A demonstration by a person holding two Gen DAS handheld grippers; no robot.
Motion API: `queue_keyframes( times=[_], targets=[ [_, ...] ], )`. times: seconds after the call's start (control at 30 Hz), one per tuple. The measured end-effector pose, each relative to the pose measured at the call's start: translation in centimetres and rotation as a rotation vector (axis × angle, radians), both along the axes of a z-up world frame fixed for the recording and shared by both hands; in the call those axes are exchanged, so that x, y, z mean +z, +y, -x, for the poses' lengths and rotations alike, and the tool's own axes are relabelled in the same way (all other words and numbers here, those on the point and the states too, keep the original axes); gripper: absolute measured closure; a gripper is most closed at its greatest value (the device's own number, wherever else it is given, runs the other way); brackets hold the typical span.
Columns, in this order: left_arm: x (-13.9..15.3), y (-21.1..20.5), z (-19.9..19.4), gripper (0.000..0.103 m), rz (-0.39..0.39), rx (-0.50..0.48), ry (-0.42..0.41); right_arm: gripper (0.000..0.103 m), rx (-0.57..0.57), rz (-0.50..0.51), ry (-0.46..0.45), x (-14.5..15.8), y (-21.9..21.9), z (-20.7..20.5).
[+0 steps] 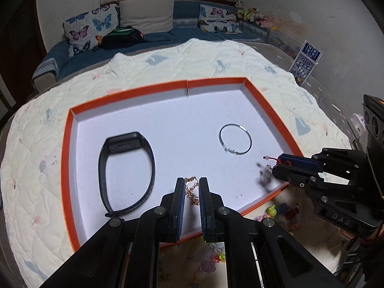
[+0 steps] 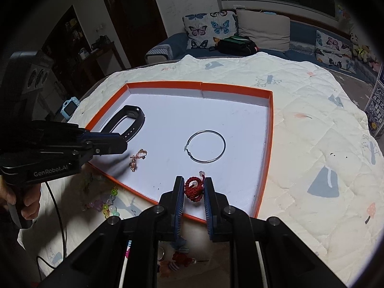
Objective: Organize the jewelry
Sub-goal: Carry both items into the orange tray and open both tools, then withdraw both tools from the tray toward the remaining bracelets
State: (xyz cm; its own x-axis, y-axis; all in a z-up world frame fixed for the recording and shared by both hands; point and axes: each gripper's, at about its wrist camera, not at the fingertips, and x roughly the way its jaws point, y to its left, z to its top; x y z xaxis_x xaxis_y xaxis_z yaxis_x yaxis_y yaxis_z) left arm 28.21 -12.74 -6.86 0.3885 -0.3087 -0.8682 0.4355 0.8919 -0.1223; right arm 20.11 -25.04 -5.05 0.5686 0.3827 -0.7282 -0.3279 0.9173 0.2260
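Jewelry is gathered in and around a shallow orange-rimmed tray with a white floor, set on a cream quilted blanket. Between the pads of the left gripper hangs a rose-gold chain; the jaws stand narrow, nipping it, and in the right wrist view the chain dangles over the tray's near-left part, close to or perhaps brushing the floor, which the blur does not settle. The right gripper is closed to a narrow gap on a red braided cord bracelet with pale beads at its ends, held over the tray's near edge; from the left wrist view the same gripper shows two beads poking from its tip. Flat on the tray floor lie a black wristband toward the left side and a thin silver hoop bangle toward the right, well apart from each other. Just outside the near rim, on the blanket, sits a heap of bright plastic bead pieces. A light blue child's watch rests beyond the tray's far-left corner. Behind the blanket stands a blue sofa with butterfly-print cushions and a black bag.
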Motion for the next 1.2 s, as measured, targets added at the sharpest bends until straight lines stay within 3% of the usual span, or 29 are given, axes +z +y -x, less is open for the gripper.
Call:
queue_keyframes(
  times=[0.03,0.1,0.17,0.4,0.67,0.83,1.0,1.2],
  targets=[
    [0.0,0.1,0.1,0.085,0.002,0.000,0.004,0.080,0.002,0.005,0.001,0.0,0.1,0.0],
    [-0.2,0.2,0.2,0.067,0.003,0.006,0.005,0.066,0.001,0.009,-0.007,0.1,0.2,0.1],
    [-0.1,0.5,0.4,0.060,0.004,0.013,0.001,0.058,0.003,0.015,-0.016,0.2,0.3,0.2],
    [1.5,1.4,1.8,0.057,0.006,0.030,-0.029,0.057,0.001,0.032,-0.039,1.1,0.2,1.2],
    [4.7,3.4,5.9,0.056,0.000,0.056,-0.094,0.057,0.018,0.067,-0.075,2.3,0.5,3.8],
    [5.7,4.8,9.6,0.045,-0.008,0.066,-0.124,0.057,0.028,0.071,-0.075,2.2,0.6,5.7],
    [5.2,5.8,13.4,0.045,0.005,0.064,-0.115,0.057,0.025,0.049,-0.061,1.5,0.2,7.7],
    [2.3,6.7,16.6,0.045,-0.003,0.073,-0.079,0.057,0.034,0.050,-0.043,0.6,0.2,9.6]
  ],
)
